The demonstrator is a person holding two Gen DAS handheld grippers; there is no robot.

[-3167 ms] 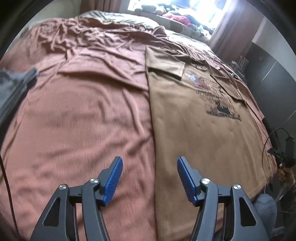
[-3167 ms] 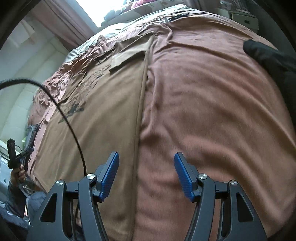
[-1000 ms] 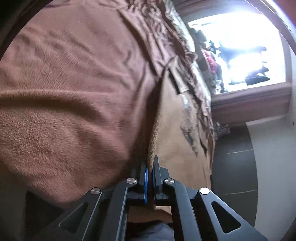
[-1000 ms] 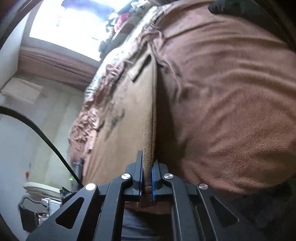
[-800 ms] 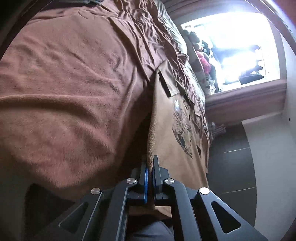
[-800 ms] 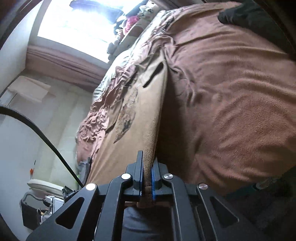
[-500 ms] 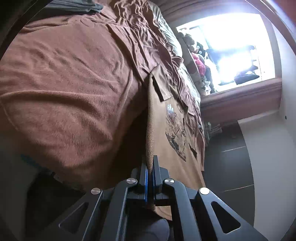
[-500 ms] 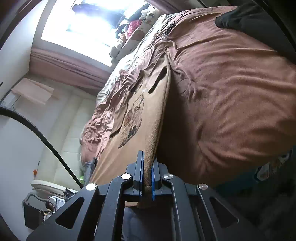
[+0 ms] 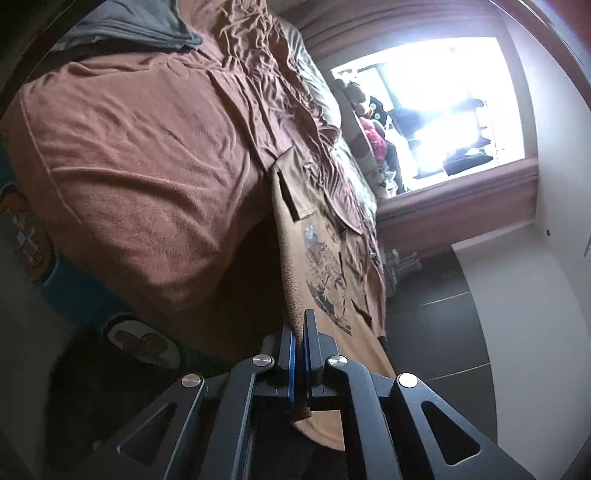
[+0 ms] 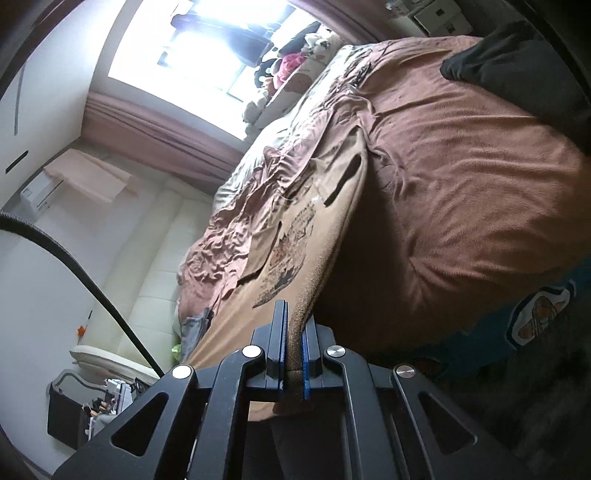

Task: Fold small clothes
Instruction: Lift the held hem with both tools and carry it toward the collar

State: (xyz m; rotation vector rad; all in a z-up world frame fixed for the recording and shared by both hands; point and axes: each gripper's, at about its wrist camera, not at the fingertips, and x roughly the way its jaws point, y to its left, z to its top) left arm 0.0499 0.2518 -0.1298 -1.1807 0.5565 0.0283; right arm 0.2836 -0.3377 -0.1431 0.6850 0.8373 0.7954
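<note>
Left gripper: black two-finger tool with blue pads, fingers pressed together on the near edge of a tan short-sleeved T-shirt with a dark printed graphic. Cloth edge runs up between the pads and a small tab of it pokes out below them, lower centre of the frame.

Right gripper: same build, fingers pinching another stretch of that T-shirt hem; a fold of fabric shows between the blue pads, lower centre.

T-shirt: near end lifted off the bed, held taut as a sheet stretching away from both pairs of fingers toward frame centre. Graphic sits mid-chest; a sleeve is folded across the body near the far end. The far end lies on the bed.

Beneath it, a reddish-brown fleece blanket covers the bed, wrinkled toward the far end. Grey folded garment at upper left of left view; black garment at upper right of right view. Bright window beyond.
</note>
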